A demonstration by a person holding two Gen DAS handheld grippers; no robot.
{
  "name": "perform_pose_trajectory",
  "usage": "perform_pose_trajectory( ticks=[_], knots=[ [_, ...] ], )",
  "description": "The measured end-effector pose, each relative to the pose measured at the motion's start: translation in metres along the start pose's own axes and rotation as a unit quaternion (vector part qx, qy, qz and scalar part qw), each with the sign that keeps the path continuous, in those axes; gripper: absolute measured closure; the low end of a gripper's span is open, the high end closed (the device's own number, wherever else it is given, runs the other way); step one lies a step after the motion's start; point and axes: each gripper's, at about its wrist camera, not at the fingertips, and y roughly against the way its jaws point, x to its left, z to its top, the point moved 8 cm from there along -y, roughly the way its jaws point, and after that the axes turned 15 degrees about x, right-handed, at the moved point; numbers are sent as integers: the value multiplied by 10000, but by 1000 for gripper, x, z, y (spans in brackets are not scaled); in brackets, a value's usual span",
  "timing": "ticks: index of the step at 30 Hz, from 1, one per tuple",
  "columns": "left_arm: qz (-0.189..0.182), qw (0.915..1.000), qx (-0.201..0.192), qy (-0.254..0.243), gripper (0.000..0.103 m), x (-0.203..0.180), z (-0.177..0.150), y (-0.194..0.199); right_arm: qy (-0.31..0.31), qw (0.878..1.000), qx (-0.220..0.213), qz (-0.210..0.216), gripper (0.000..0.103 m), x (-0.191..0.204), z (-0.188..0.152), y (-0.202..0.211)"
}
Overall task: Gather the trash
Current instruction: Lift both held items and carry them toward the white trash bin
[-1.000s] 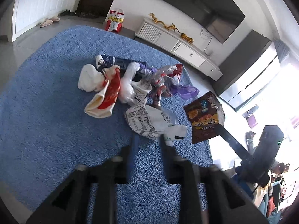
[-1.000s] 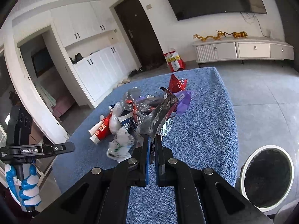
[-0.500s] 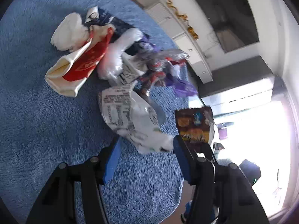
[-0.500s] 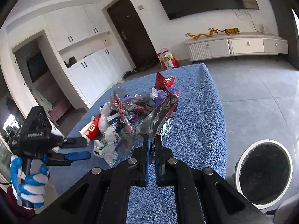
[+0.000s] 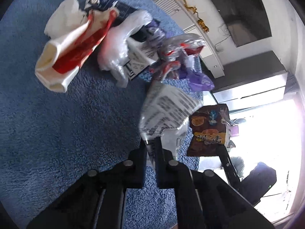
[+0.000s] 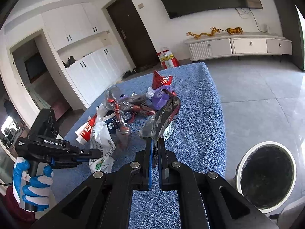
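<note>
- On blue rug: trash pile, loose, beyond both grippers.
- Left gripper: clamped on white printed wrapper, lifted off rug.
- Right gripper: pinching brown snack packet, raised above rug.
- Beside rug, on floor: white bin, open-topped.

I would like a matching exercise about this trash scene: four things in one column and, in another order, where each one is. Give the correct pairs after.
Things
1. white printed wrapper
2. brown snack packet
3. red-and-white paper bag
4. bin

Places
a. lying on the blue cloth, held by nothing
b. on the floor beside the table
c. in the left gripper
d. in the right gripper

Pairs: 1-c, 2-d, 3-a, 4-b
</note>
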Motion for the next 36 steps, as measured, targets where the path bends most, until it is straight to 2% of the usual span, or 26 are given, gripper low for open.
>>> perform_pose_trajectory(
  ticks=[3, 10, 14, 17, 19, 20, 21, 23, 27, 30, 32, 33, 34, 35, 36],
  knots=[
    [49, 9998, -67, -176, 99, -10, -7, 9, 17, 10000, -75, 21, 98, 1, 0, 6],
    [-91, 9979, -175, -625, 102, -52, -14, 21, -51, 9996, -269, 113, 98, -4, 2, 20],
    [132, 9971, -244, -715, 101, -59, -8, 20, -137, 9992, -353, 86, 98, -14, 0, 27],
    [364, 9972, -202, -616, 90, -47, -5, 12, -188, 9991, -369, 46, 98, -19, -1, 28],
    [449, 9972, -206, -558, 66, -38, -2, 6, -228, 9990, -372, 52, 98, -22, -1, 27],
    [549, 9965, -273, -563, 58, -36, 2, 3, -240, 9990, -373, 60, 98, -23, -1, 27],
    [621, 9959, -314, -575, 57, -34, 5, 0, -253, 9990, -373, 68, 98, -24, -1, 26],
    [649, 9956, -274, -622, 57, -34, 10, -8, -270, 9989, -379, 66, 98, -26, -1, 25],
    [984, 9918, -155, -805, 57, -39, 20, -28, -338, 9987, -385, 57, 98, -31, -2, 25],
    [1526, 9820, -129, -1108, 57, -46, 26, -47, -401, 9984, -400, 38, 98, -36, -4, 27],
    [1930, 9723, -59, -1316, 57, -46, 26, -62, -443, 9982, -413, 16, 98, -40, -5, 28],
    [2006, 9697, -25, -1393, 58, -46, 23, -67, -460, 9981, -421, 5, 98, -41, -5, 29],
    [2121, 9654, -81, -1516, 61, -49, 20, -70, -480, 9979, -430, -4, 98, -43, -6, 29],
    [2157, 9633, -114, -1593, 71, -51, 19, -70, -513, 9977, -441, -8, 98, -45, -6, 30],
    [2147, 9627, -122, -1644, 75, -53, 17, -70, -537, 9975, -450, -7, 98, -49, -8, 30]
  ],
)
